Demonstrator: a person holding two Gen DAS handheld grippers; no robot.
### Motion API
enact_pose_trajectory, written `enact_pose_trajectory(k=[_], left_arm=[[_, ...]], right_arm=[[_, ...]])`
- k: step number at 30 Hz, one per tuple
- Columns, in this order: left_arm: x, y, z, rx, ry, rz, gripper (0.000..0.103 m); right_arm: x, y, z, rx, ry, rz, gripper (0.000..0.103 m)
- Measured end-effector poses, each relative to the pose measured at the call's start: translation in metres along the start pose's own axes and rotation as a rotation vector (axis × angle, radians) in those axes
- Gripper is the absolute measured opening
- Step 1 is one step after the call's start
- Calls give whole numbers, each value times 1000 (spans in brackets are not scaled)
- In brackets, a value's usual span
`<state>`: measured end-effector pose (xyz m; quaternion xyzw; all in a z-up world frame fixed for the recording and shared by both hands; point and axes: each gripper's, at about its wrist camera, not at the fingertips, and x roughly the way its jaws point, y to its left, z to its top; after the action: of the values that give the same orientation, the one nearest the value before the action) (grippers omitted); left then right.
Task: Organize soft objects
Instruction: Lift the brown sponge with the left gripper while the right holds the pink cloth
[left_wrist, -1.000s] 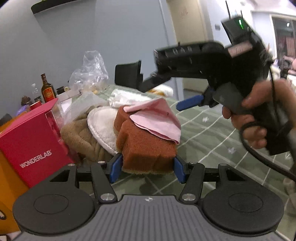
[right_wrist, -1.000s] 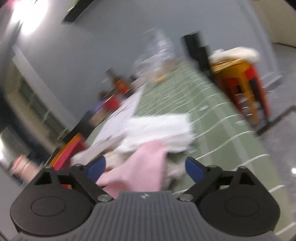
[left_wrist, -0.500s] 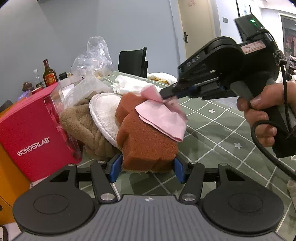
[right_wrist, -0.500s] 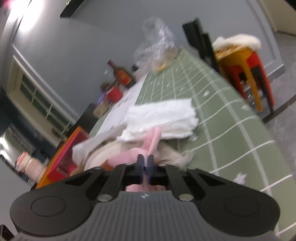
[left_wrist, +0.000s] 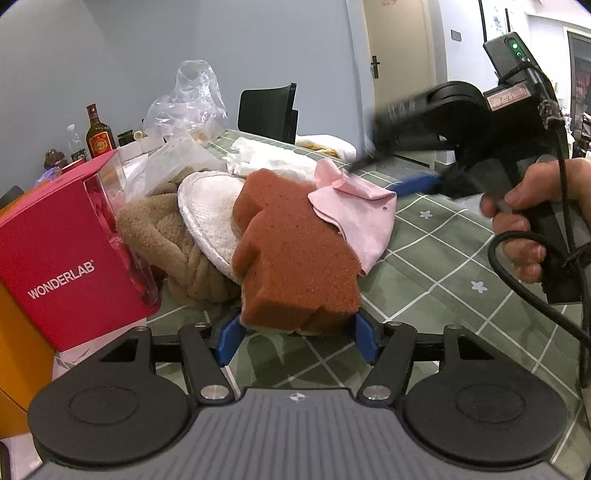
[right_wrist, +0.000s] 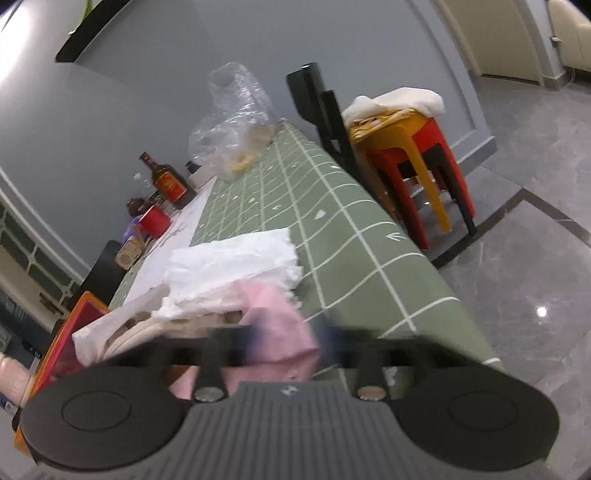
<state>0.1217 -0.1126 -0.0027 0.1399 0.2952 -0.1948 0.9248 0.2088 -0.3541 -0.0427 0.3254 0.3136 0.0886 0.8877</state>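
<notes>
My left gripper (left_wrist: 295, 339) is shut on a brown sponge (left_wrist: 295, 258) and holds it against a white round pad (left_wrist: 210, 218) and a tan plush item (left_wrist: 159, 240). A pink cloth (left_wrist: 354, 210) lies draped over the sponge's far top. My right gripper (right_wrist: 284, 341) is blurred; its blue fingers stand apart on either side of the pink cloth (right_wrist: 277, 325), open. In the left wrist view the right gripper (left_wrist: 373, 162) hovers just right of the cloth.
A red WONDERLAB box (left_wrist: 62, 251) stands left of the pile. White crumpled cloth (right_wrist: 229, 269) lies behind it on the green checked tablecloth (right_wrist: 332, 229). A plastic bag (left_wrist: 188, 107), a bottle (left_wrist: 98, 138), a black chair (left_wrist: 269, 110) and stacked stools (right_wrist: 413, 155) are farther off.
My right gripper, shut on the pink cloth's top half a second ago, has opened and let it go. The cloth now rests on the sponge. My left gripper has kept its hold.
</notes>
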Motion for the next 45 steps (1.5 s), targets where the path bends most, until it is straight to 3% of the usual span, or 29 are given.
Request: enact_pose_trajectory(k=[3,5,9,14,15,16,18,19,23,24,26,31,36,39,45], left_arm=[[1,-2,1,6,-1,2,80],[2,-3,2,5,0,-3,82],[9,-2,6,-19,7,-21,83],[13,3,8,-84,25,-19,89],[13,4,8,-94,27,-16,87],[12,5,8,-103,25,-16,74],[10,8,6,-123,20,-32,61],[9,9,5,-134,19,-34,52],[6,12,4,-155,17,-44,50],[5,12,3,-157,16,-46,50],[3,11,2,-148,10,-48,50],[-10,8,0,-103,-64,-66,49],[-24,4,-3,-74,-164,-60,49],[-30,0,-5,-58,-212,-63,49],[-36,-2,-5,-45,-273,-49,49]], right_arm=[[3,7,-3,-39,41,60,99],[10,11,-5,-55,59,17,99],[11,15,-7,-77,7,-49,98],[22,34,-16,-249,-2,-161,98],[25,38,-20,-300,-7,-200,92],[29,45,-26,-379,-9,-260,88],[35,53,-33,-474,-8,-327,81],[35,54,-34,-479,-9,-318,76],[30,51,-31,-457,-1,-253,48],[28,49,-29,-421,11,-217,33],[22,32,-19,-260,44,-112,22],[13,-1,-8,6,52,30,12],[5,-1,-8,71,31,134,12],[10,-4,-5,131,60,246,12],[10,-8,-4,184,64,310,12]])
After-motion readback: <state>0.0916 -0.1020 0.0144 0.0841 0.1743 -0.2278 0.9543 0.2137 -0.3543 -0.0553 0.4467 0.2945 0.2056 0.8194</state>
